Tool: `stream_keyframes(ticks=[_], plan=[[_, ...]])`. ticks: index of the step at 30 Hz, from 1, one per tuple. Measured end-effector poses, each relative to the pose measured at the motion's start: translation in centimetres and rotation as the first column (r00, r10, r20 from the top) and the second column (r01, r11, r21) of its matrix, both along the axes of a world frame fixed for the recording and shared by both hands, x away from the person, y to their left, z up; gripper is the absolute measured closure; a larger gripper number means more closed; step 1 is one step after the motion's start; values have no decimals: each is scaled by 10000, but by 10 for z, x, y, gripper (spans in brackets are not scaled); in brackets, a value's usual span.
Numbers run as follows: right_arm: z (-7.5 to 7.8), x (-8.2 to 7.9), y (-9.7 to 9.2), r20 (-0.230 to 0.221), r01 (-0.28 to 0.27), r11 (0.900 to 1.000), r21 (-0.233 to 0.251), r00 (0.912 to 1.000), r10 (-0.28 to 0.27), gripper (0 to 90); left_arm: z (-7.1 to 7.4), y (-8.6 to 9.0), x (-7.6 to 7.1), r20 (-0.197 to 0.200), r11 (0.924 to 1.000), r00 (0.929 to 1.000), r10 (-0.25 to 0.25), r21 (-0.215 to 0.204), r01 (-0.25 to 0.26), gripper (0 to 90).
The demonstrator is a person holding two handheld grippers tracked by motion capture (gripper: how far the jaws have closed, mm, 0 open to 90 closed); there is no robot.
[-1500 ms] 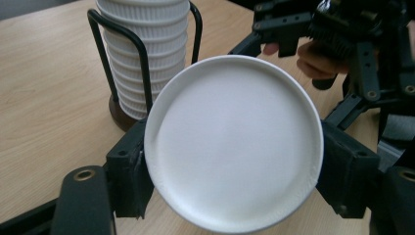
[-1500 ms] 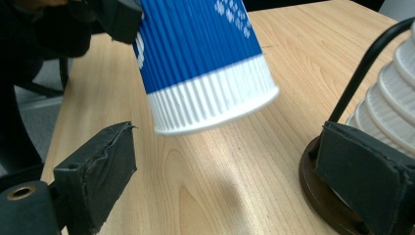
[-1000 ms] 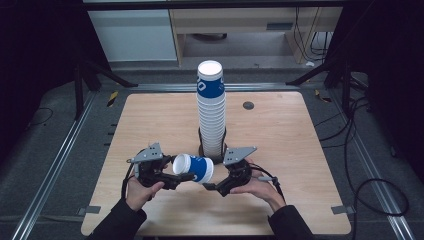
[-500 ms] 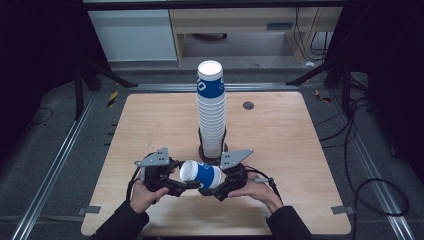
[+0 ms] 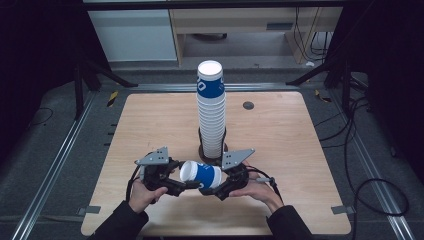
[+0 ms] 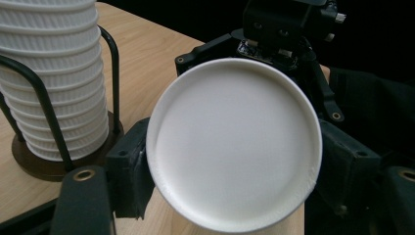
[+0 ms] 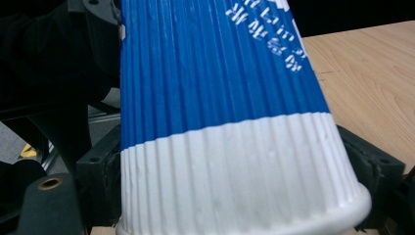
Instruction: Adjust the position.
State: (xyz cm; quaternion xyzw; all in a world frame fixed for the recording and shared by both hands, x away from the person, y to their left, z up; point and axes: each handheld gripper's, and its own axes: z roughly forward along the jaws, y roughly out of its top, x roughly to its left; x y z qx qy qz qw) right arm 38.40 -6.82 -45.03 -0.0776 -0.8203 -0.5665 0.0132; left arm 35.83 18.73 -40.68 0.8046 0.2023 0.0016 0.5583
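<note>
While lying on its side clear of the table [image 5: 300, 150], cup [image 5: 201, 175] hangs at six o'clock of the stack [image 5: 212, 115], closed white base toward nine o'clock, rolled mouth rim toward three. Paper, ribbed blue wall with a white band at the mouth end: probably very light, easily dented at mid-wall, stiffest at the base ring and at the rim, and grippy enough along the ribs. Best taken at those two stiff ends, with a gentle squeeze and no more. Left gripper [image 5: 186, 184] at the base end, pads pinching the wall just behind the white disc from either side. Right gripper [image 5: 212, 187] at the mouth end, jaws just now closing in, cup between them, pads now against the white band on both sides. Risk of ovalling the mouth if squeezed harder there. Beyond, at twelve o'clock, more cups nested upside down inside a wire holder [image 6: 46, 105] on a round dark foot.
</note>
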Motion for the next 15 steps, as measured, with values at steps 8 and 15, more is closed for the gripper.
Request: stream_keyframes(ticks=[8,15], plan=[[4,1,-5,179,117,9998,-134,9998,-115,164,4,6,2,-70,9997,9998,171,195,-169,170],[2,2,-8,740,527,9931,-1045,9962,-450,160,4,11,4,-18,9948,9998,220,990,-218,144]])
